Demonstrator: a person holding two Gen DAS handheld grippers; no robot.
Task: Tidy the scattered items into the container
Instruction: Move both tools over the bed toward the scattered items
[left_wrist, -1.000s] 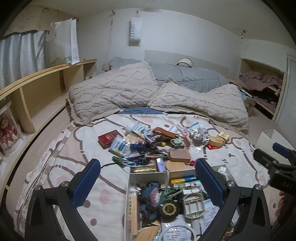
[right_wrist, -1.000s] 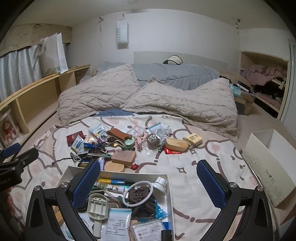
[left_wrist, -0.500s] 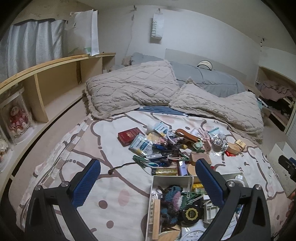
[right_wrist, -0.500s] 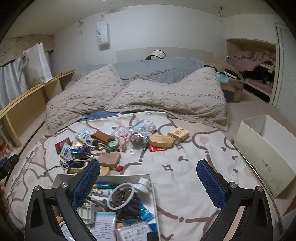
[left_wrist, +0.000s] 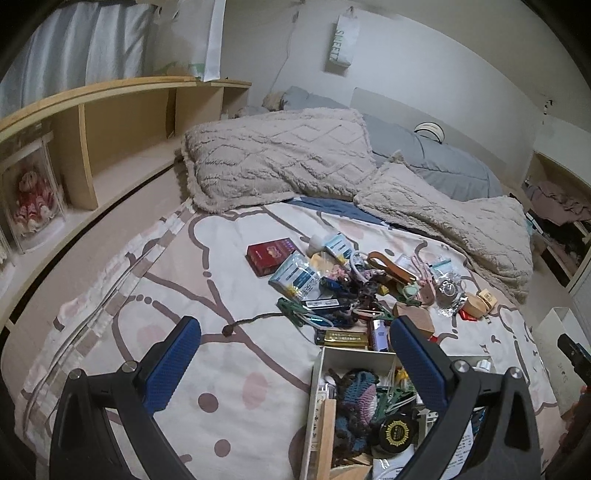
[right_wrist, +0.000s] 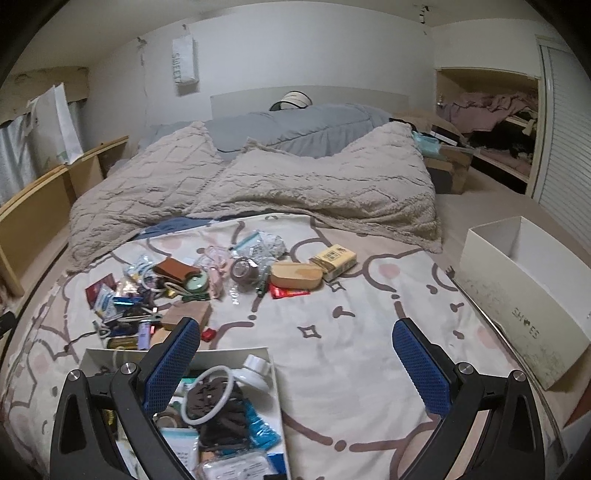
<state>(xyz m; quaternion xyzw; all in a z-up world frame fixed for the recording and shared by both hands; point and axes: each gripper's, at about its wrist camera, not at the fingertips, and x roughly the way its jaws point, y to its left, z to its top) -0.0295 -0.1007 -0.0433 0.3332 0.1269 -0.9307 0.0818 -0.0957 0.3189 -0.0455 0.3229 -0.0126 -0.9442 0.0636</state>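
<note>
A white container (left_wrist: 325, 354) holding several small items sits on the bed near me; it also shows in the right wrist view (right_wrist: 275, 373). Beyond it lies a scattered pile: a red box (left_wrist: 269, 254), a blue-white packet (left_wrist: 295, 277), a gold tin (left_wrist: 345, 336), a brown leather case (right_wrist: 173, 268), a tan oval case (right_wrist: 295, 274), a yellow box (right_wrist: 334, 258). My left gripper (left_wrist: 295, 360) is open and empty, left of the container. My right gripper (right_wrist: 295, 360) is open and empty over the container's right edge.
Two beige pillows (right_wrist: 314, 184) and a grey duvet (right_wrist: 295, 125) lie at the head of the bed. A white shoe box (right_wrist: 524, 295) stands on the floor at the right. A wooden shelf (left_wrist: 92, 147) runs along the left side.
Both grippers have swung apart: the left view has turned left toward the shelf, the right view has turned right toward the shoe box. Both stay open and empty.
</note>
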